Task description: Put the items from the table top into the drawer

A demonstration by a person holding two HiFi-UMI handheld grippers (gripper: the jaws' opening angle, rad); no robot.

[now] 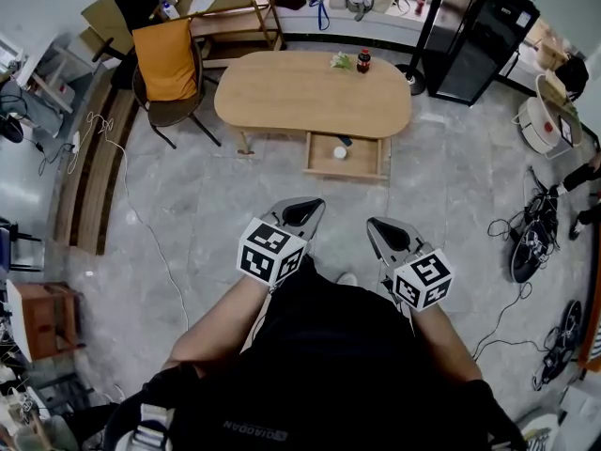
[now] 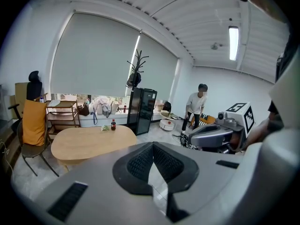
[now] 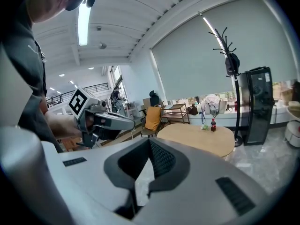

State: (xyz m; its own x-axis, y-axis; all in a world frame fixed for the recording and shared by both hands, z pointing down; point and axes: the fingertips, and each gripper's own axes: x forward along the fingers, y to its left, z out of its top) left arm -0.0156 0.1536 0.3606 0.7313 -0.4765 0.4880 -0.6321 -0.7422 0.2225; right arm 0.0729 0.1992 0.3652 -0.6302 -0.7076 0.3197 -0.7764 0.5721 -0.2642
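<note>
A light wooden oval table (image 1: 310,97) stands well ahead of me. A cola bottle (image 1: 363,60) and a small green item (image 1: 341,60) rest at its far edge. Below the table's near side its drawer (image 1: 319,163) is pulled out, with a white round item (image 1: 340,152) and a small dark item (image 1: 345,141) inside. My left gripper (image 1: 305,210) and right gripper (image 1: 378,225) hover close to my body, far from the table, both shut and empty. The bottle (image 2: 113,124) also shows in the left gripper view, and the bottle (image 3: 213,124) in the right gripper view.
A chair draped in orange cloth (image 1: 167,62) stands left of the table. A black fridge (image 1: 479,36) is at the far right, a wooden shelf (image 1: 230,17) behind the table. Cables lie on the floor (image 1: 526,242). A person (image 2: 194,109) stands near the fridge.
</note>
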